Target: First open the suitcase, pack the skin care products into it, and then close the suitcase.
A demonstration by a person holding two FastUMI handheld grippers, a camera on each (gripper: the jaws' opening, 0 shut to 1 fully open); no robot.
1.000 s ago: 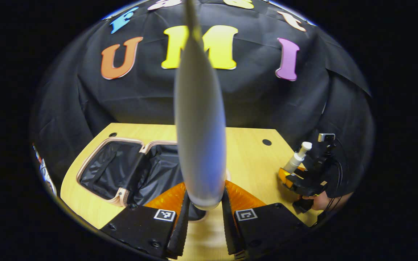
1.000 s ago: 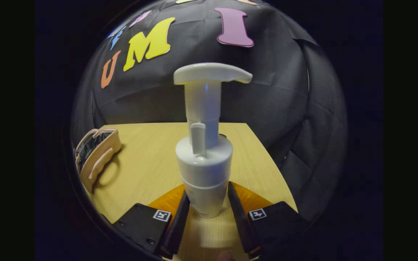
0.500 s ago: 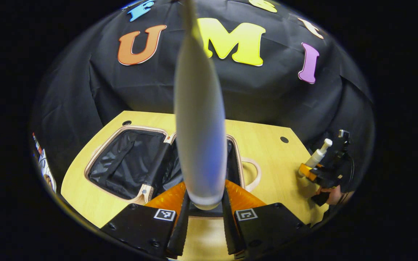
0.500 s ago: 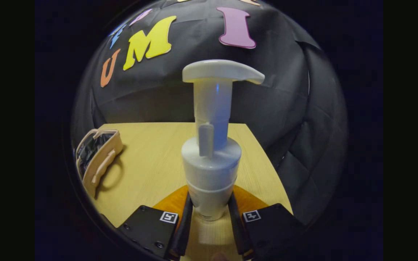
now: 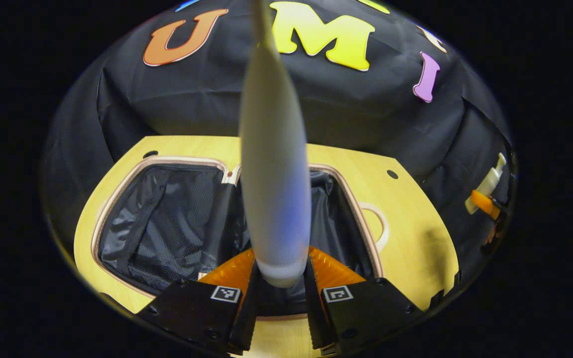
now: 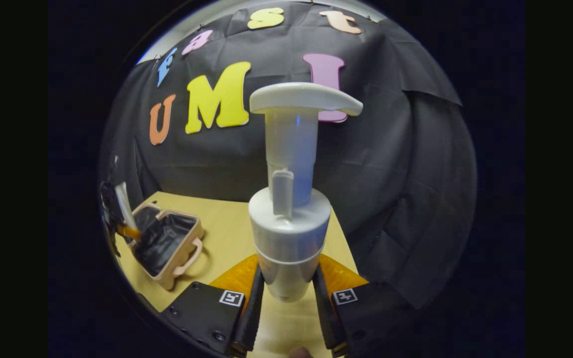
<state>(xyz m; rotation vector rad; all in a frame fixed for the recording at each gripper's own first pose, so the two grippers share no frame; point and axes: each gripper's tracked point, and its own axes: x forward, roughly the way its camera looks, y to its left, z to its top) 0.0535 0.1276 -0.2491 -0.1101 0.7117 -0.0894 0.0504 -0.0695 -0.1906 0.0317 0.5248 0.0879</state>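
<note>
Lifted pump bottle (image 6: 289, 223) (one); suitcase (image 5: 167, 219) nearer

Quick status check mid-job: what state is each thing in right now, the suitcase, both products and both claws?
Suitcase: open, lying flat on the table, black lining empty.
White tube: held upright above the open suitcase.
Pump bottle: upright, lifted off the table.
Left claw: shut on the white tube.
Right claw: shut on the pump bottle.
Table: bears the suitcase.
</note>
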